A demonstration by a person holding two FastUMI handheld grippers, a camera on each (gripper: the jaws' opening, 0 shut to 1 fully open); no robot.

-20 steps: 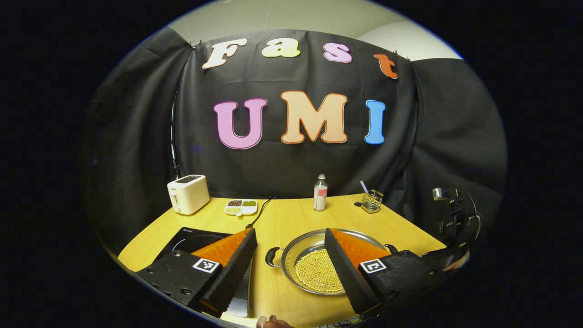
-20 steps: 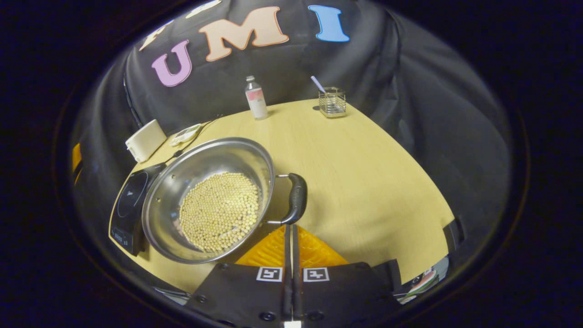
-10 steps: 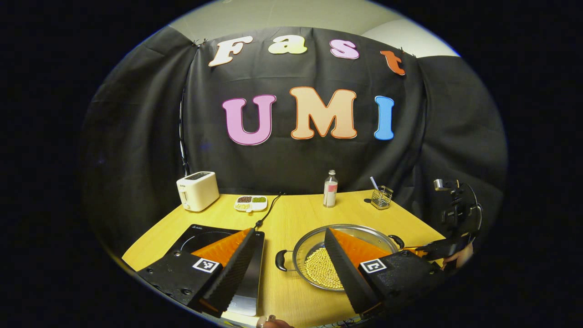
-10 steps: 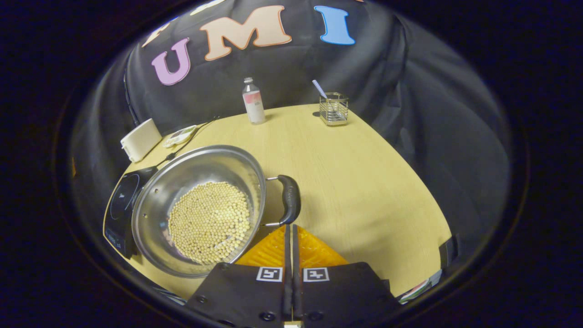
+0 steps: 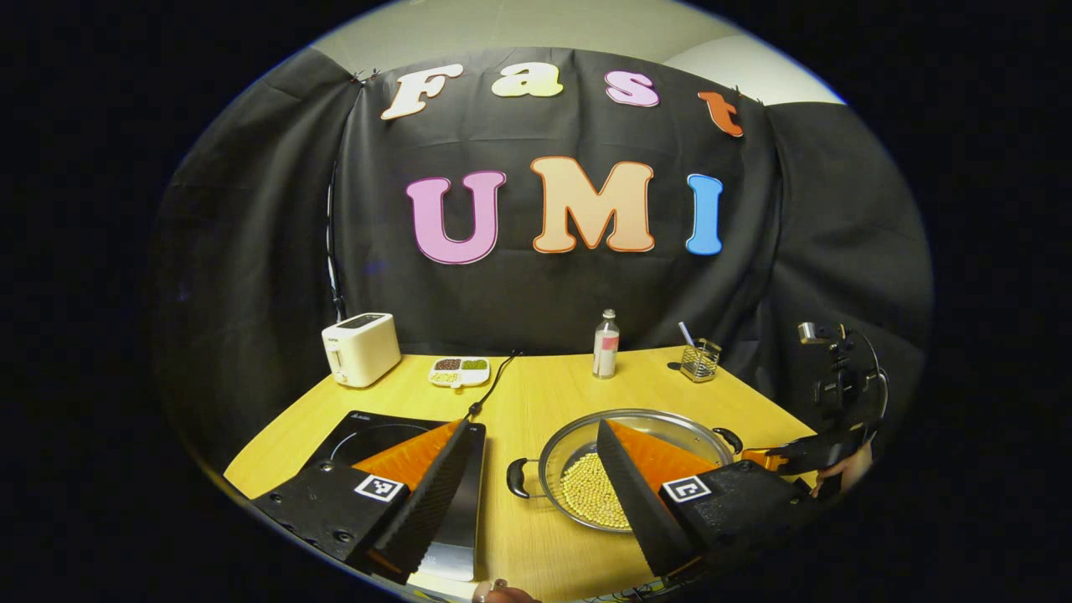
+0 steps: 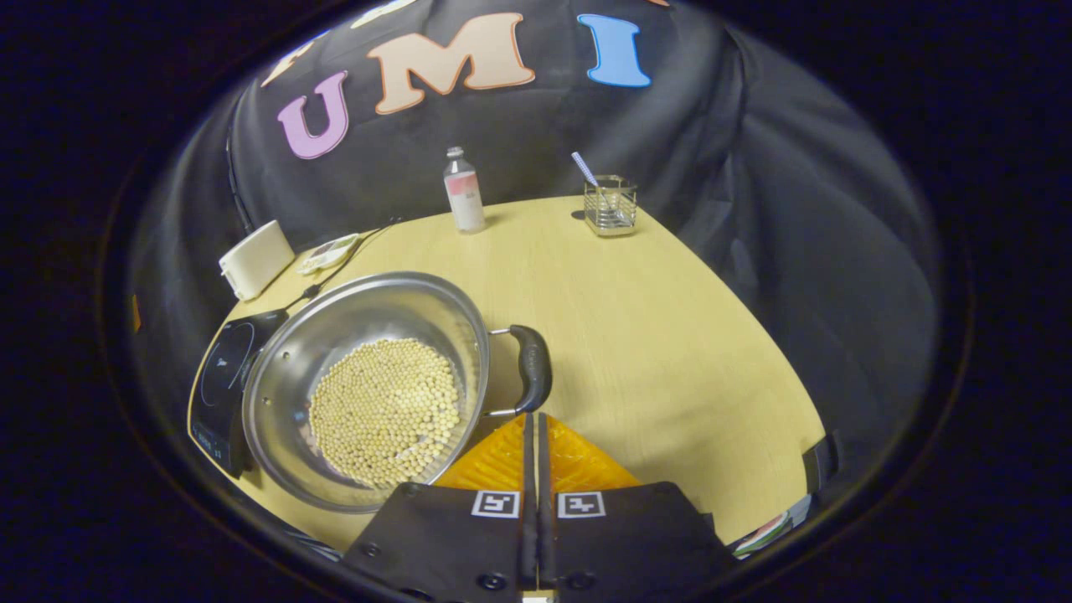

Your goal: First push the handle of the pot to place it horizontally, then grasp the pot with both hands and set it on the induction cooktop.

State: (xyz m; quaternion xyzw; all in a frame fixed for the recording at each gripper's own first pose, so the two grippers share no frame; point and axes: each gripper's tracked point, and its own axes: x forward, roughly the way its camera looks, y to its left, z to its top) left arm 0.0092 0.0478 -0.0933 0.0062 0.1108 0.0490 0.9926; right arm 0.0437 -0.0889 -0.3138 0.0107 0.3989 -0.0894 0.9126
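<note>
Pot [image 6: 368,385]: steel, sitting on the yellow table [image 6: 670,335], full of little pale beans [image 6: 385,410]. It's my landmark for everything else.
Pot handles: one black loop [image 6: 533,368] on the side by the right gripper, the other [image 5: 517,479] on the cooktop side.
Induction cooktop [image 5: 377,440]: black, flat on the table just beside the pot, not under it.
Left gripper [image 5: 529,444]: fingers spread wide, nothing in them, held up on the near side of the pot.
Right gripper [image 6: 533,423]: fingers pressed flat together with nothing between, tips right up at the near end of the pot's black handle. Touching it? Can't tell.
Behind the pot: small bottle [image 6: 463,190] and a wire holder [image 6: 610,205] at the table's far edge.
Beyond the cooktop from the pot: white toaster [image 5: 361,348] and a divided dish [image 5: 459,371].
</note>
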